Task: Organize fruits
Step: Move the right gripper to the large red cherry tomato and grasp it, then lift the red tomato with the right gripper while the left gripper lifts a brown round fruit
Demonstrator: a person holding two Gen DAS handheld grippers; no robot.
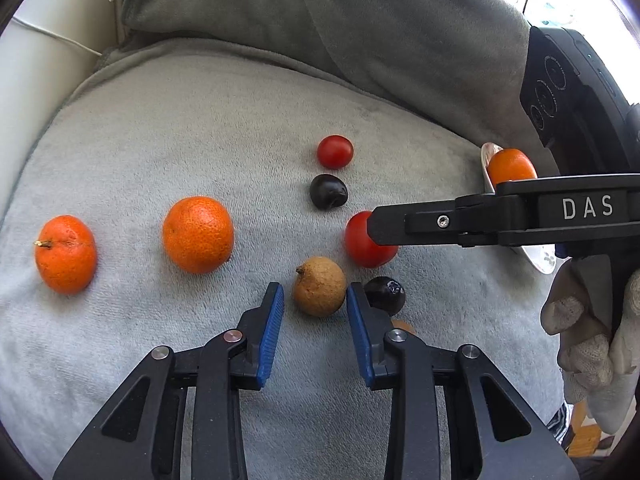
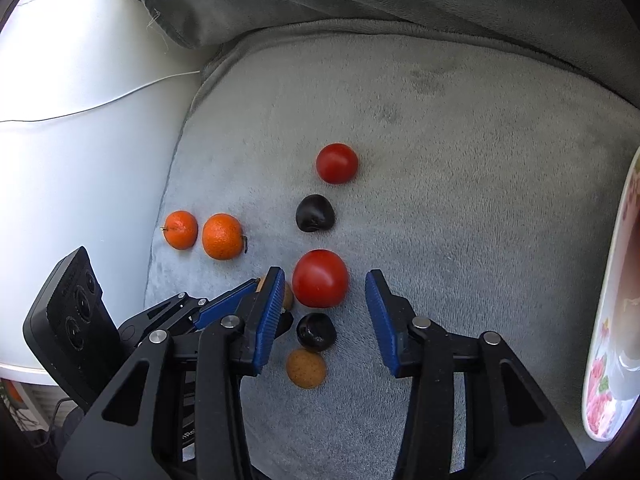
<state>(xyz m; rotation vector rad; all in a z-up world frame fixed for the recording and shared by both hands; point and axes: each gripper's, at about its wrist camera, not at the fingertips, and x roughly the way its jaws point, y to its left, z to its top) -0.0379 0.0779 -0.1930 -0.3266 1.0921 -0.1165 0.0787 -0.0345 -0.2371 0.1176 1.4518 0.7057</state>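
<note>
Fruits lie on a grey cushion [image 1: 200, 140]. My left gripper [image 1: 315, 300] is open, its blue pads either side of a brown longan [image 1: 320, 286], not clamped. My right gripper [image 2: 325, 292] is open around a large red tomato [image 2: 320, 278], also in the left wrist view [image 1: 366, 240]. Two mandarins [image 1: 66, 254] [image 1: 198, 234] lie left. A small tomato [image 1: 335, 152], a dark fruit [image 1: 329, 191] and another dark fruit [image 1: 385, 294] lie near. A second longan [image 2: 306, 368] lies below the dark fruit [image 2: 316, 332].
A floral plate [image 2: 612, 320] sits at the right edge; in the left wrist view it [image 1: 540, 260] holds a mandarin [image 1: 511, 166]. A grey back cushion [image 1: 320, 20] rises behind. A white armrest [image 2: 80, 140] with a cable is on the left.
</note>
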